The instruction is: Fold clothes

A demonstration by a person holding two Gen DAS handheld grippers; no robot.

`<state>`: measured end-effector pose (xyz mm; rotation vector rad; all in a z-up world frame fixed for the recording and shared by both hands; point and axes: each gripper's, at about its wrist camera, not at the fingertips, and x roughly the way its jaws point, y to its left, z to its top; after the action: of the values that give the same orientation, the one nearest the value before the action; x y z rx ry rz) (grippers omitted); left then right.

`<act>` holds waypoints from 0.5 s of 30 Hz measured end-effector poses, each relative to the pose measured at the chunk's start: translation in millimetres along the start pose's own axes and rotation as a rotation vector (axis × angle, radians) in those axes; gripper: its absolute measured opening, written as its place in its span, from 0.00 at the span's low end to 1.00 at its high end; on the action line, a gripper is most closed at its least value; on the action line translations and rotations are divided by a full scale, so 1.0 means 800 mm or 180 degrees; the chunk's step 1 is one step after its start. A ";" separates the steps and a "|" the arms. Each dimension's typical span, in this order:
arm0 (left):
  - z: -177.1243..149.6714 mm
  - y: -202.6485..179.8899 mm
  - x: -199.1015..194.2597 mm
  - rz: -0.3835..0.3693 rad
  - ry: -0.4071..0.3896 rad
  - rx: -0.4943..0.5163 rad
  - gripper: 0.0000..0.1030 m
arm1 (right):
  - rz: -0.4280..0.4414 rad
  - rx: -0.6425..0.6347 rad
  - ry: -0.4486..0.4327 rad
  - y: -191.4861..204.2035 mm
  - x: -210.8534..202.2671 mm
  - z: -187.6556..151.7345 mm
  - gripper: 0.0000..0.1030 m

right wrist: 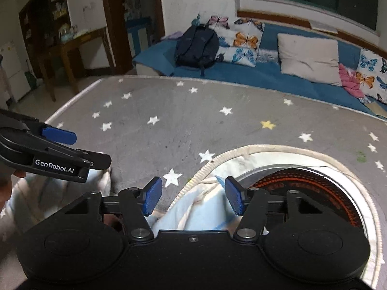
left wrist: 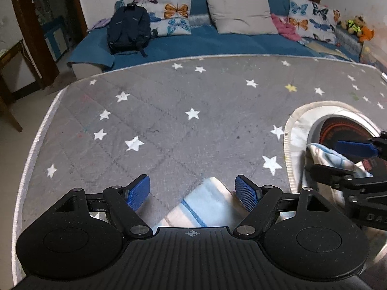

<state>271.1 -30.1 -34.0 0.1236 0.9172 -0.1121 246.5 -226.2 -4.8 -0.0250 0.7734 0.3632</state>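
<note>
The garment, a pale blue-and-white cloth [left wrist: 209,203], lies on the grey star-patterned tabletop cover [left wrist: 169,120], right under both grippers and reaching across to the round cut-out with the orange-ringed heater [right wrist: 307,193] on the right. The left gripper [left wrist: 192,193] hangs just above it with its 2 blue pads spread wide, holding nothing; a corner with a blue stitched line sits between them. The right gripper [right wrist: 191,199] is likewise spread wide over a bunched part of the cloth at the rim of the cut-out, gripping nothing as far as its own view shows; in the left view the cloth is humped up against its fingers, so contact there is hard to judge.

The step in hand looks like taking hold of 2 edges. To do it well, each gripper should drop until its pads straddle a single edge layer, not a bunch, then close firmly. The right side needs care: the cloth should be lifted away from the heater opening before pulling it taut and flat.
</note>
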 end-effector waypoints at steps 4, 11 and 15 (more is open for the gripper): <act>0.002 0.002 0.019 -0.0121 0.0103 0.0005 0.55 | -0.0008 -0.0045 0.0119 0.003 0.012 -0.005 0.44; -0.010 0.008 0.012 -0.0263 0.0061 -0.0087 0.12 | -0.0077 -0.0096 0.0202 0.000 0.007 -0.017 0.12; -0.016 0.017 -0.021 -0.0312 -0.0144 -0.0188 0.10 | -0.0108 -0.0075 0.0029 0.000 -0.030 -0.036 0.08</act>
<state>252.8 -13.9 -27.8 0.0212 0.8807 -0.1778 211.4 -238.4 -8.7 -0.0620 0.7767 0.3401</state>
